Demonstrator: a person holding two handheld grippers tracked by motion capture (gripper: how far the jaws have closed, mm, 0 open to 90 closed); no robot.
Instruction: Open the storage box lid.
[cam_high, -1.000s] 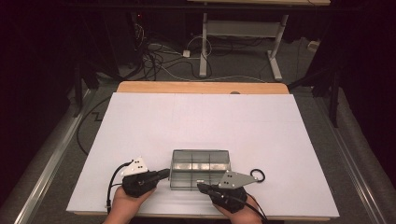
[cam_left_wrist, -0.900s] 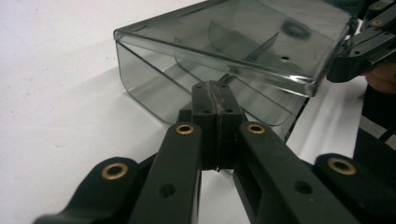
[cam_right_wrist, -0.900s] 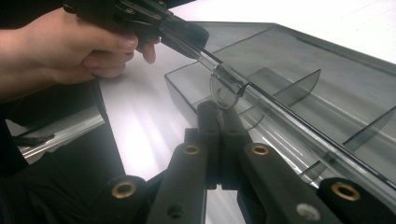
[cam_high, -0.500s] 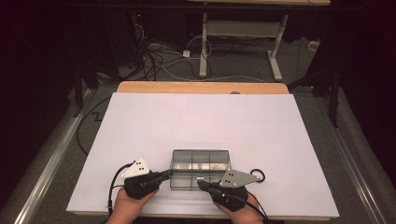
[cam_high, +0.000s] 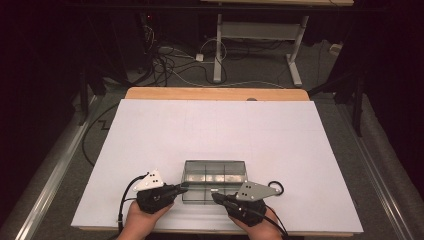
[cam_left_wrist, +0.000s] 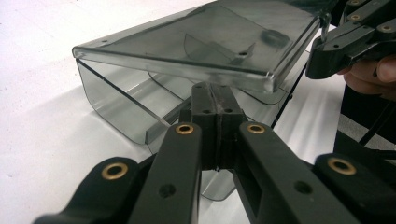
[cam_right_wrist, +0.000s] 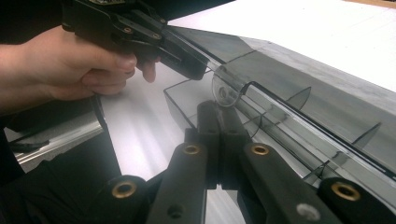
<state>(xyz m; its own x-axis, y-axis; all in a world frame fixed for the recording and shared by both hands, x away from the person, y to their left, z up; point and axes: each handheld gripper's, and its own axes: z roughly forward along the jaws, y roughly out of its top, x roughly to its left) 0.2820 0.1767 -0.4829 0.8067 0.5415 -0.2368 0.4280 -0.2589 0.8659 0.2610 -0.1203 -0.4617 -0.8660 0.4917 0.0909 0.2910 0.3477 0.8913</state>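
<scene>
Smoky clear plastic compartment box (cam_high: 215, 175) sits near the front edge of the white table (cam_high: 150, 130), its hinged lid (cam_left_wrist: 205, 44) raised partway; opening appears begun, not finished. Left gripper (cam_high: 181, 188) and right gripper (cam_high: 216, 196), jaws pressed together and empty, prod under the lid's front lip from either side.

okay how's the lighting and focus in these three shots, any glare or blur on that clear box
High view: the white table is evenly lit, the surroundings fall dark, and the clear box is small and soft. Left gripper view: the box lid is fairly sharp with a pale sheen, while the left gripper in the foreground is blurred. Right gripper view: glare washes the table, and the right gripper is out of focus.
</scene>
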